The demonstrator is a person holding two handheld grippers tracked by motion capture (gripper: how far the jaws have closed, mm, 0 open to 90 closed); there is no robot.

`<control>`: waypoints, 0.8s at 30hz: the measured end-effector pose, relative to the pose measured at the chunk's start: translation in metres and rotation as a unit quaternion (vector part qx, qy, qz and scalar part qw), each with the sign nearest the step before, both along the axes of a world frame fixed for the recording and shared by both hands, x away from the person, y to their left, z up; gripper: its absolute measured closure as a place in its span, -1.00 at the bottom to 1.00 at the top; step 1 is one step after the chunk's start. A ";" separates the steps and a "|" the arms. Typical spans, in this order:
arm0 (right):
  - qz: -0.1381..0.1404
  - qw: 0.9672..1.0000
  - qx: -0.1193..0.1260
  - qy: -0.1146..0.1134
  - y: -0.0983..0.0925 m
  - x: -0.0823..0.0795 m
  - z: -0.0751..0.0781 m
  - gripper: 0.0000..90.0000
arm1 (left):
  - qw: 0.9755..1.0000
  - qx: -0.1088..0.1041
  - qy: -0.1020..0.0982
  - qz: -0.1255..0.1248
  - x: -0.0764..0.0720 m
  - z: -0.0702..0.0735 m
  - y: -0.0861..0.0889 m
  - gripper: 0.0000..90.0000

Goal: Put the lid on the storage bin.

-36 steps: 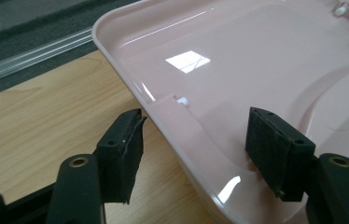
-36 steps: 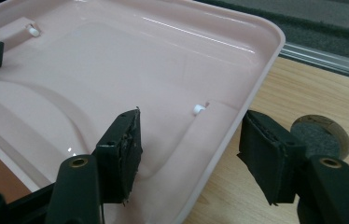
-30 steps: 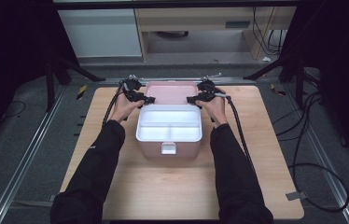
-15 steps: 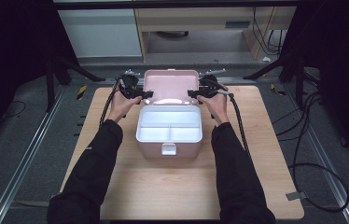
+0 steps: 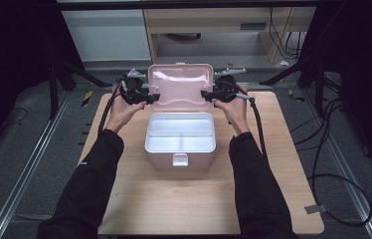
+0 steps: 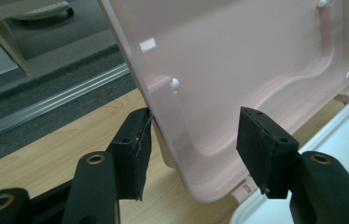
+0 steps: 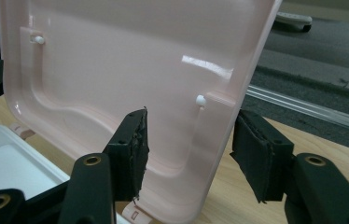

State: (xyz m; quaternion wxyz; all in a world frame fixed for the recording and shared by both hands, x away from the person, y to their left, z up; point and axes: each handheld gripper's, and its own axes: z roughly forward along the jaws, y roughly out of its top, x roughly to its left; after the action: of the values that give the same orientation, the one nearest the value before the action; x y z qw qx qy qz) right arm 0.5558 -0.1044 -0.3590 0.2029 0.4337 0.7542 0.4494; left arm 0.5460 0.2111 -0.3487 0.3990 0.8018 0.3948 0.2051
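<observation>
High view: pink lid [image 5: 179, 87] stands between both tongs.

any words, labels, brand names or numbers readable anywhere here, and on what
None can be read.
pink lid: plain inside face, no print in either claw view.
white tray: blank.
white latch on the box front: no mark legible.
small white mark on the person's left sleeve: too small to read.
grey plate on the shelf unit: too blurred to tell whether it carries text.
</observation>
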 end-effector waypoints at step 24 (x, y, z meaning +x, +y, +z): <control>0.018 0.998 -0.022 -0.056 -0.008 -0.061 0.034 0.11 | 0.998 0.017 -0.051 -0.028 -0.058 0.027 0.001 0.10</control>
State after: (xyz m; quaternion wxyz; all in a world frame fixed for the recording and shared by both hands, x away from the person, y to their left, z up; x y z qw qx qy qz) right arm 0.4948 -0.1125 -0.3253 0.2465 0.3891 0.7593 0.4597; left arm 0.4875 0.2117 -0.3219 0.4104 0.8077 0.3480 0.2408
